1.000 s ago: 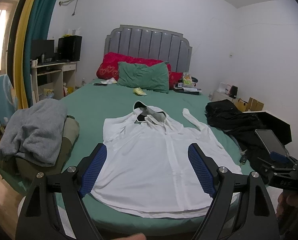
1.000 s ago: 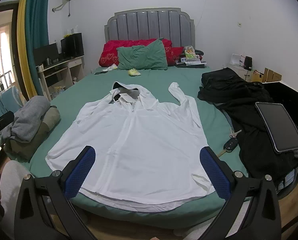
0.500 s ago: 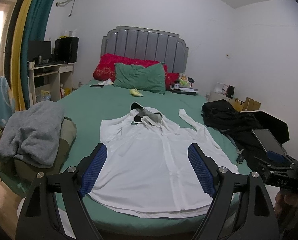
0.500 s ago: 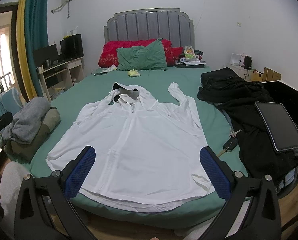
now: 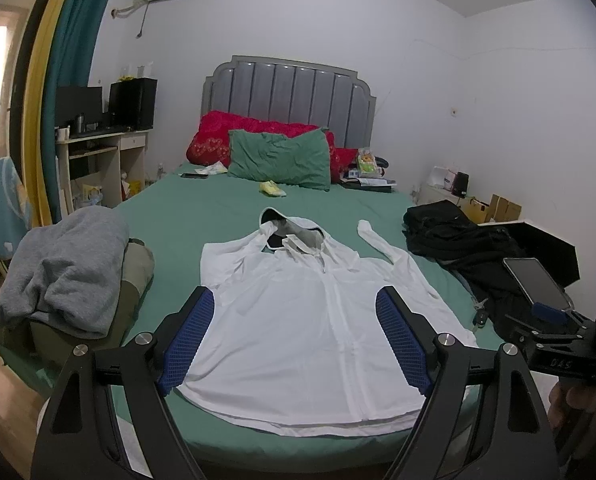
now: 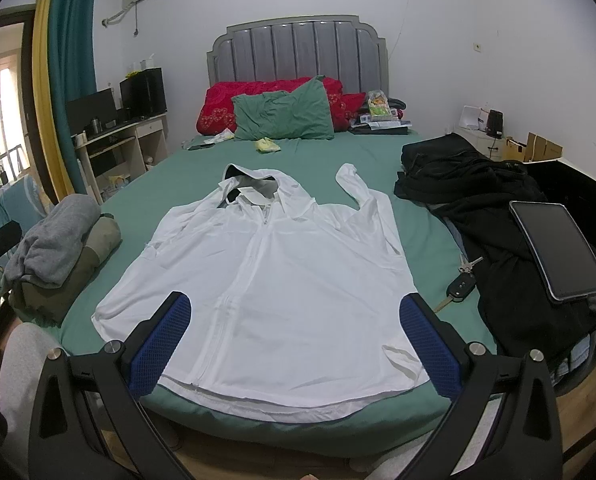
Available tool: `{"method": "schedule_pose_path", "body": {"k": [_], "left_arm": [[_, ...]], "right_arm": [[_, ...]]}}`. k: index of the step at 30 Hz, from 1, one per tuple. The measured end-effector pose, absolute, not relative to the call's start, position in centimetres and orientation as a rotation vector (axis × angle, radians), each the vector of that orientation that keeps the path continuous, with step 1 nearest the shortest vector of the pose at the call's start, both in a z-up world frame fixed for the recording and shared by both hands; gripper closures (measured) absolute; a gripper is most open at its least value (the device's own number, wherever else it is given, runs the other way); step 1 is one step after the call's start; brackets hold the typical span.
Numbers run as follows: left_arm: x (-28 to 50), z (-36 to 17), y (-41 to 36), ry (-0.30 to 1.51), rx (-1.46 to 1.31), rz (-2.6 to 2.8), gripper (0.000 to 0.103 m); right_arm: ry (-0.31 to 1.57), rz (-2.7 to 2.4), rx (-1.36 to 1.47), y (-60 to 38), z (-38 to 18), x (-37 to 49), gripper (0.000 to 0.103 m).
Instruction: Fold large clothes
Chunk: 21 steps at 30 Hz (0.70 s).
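A home bedroom: green-sheeted bed [image 5: 202,216], padded headboard [image 5: 290,92], pillows [image 5: 280,158].

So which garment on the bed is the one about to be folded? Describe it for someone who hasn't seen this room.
Start at the bed with the green sheet and grey headboard. In the middle of it lies a white hooded zip jacket, spread flat, hood toward the pillows. Unlike the rolled grey clothes at its left and the crumpled black pile at its right, it is white and laid out flat.

One white hooded jacket [image 6: 274,284], two pillows, one tablet [image 6: 557,252], one car key [image 6: 459,286], two grippers.
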State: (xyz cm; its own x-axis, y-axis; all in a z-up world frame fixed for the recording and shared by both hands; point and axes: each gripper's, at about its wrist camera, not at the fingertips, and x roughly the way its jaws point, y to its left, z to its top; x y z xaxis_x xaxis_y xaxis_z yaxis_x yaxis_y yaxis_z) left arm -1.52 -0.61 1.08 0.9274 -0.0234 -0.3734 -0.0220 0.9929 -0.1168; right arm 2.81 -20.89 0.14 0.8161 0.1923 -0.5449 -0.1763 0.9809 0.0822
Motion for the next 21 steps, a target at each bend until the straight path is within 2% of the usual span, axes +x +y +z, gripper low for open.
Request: {"method": "schedule_pose_path", "body": {"k": [21], "left_arm": [[-1.81, 1.39, -0.64, 0.383, -0.119, 0.003, 0.017]], "right_arm": [[0.586, 0.194, 0.032, -21.05, 0.13, 2.84, 0.001]]}}
